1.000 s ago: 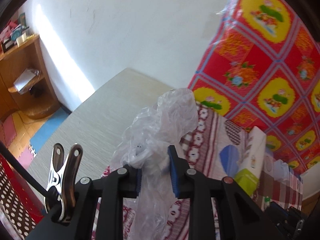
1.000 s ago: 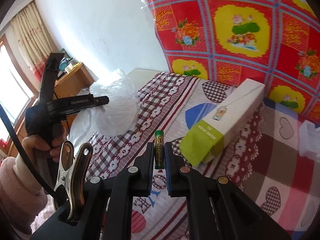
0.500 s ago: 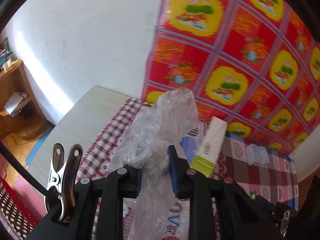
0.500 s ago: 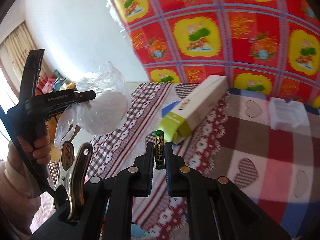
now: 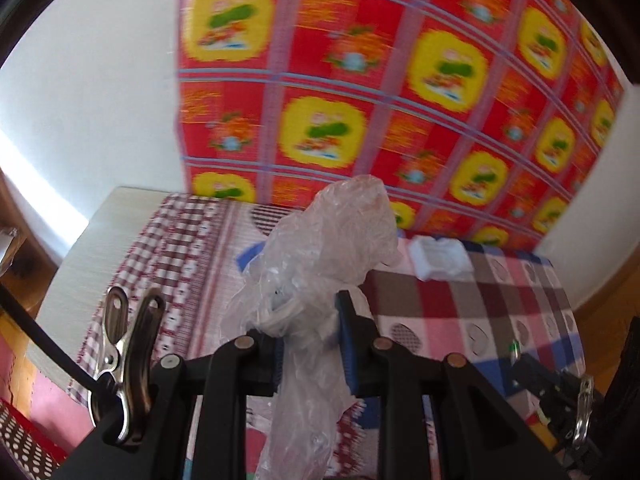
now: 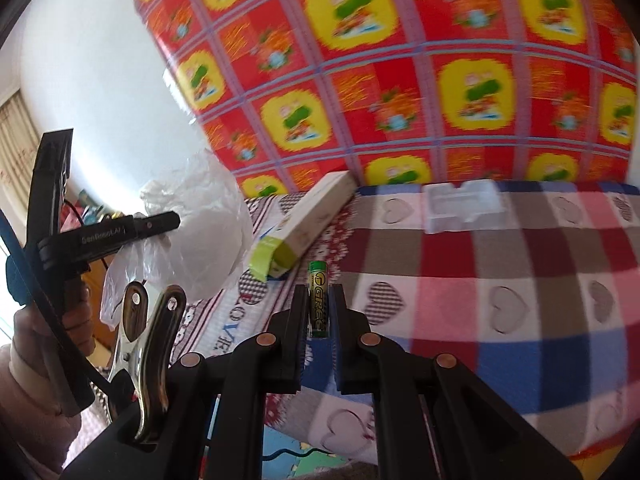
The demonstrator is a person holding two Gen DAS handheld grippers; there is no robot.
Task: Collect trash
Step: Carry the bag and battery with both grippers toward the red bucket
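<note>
My left gripper (image 5: 310, 328) is shut on a crumpled clear plastic bag (image 5: 332, 240), which bulges above the fingers and hangs below them. In the right wrist view the same left gripper (image 6: 176, 220) is at the left, held by a person's hand, with the bag (image 6: 208, 232) against it. My right gripper (image 6: 318, 304) is shut on a green battery (image 6: 318, 300) that stands upright between the pads, lifted off the cloth. On the table lie a long white and green carton (image 6: 304, 224) and a white foam tray (image 6: 464, 204).
The table carries a checked cloth with hearts (image 6: 500, 280) and a bare pale strip at its left end (image 5: 92, 248). A red and yellow patterned sheet (image 6: 400, 80) hangs on the wall behind. Foam floor mats (image 6: 304, 452) lie below the table's near edge.
Both views have swung rightward along the table and risen. The foam tray has come into sight, the shelf at the left has slid out. Both grips are unchanged.
</note>
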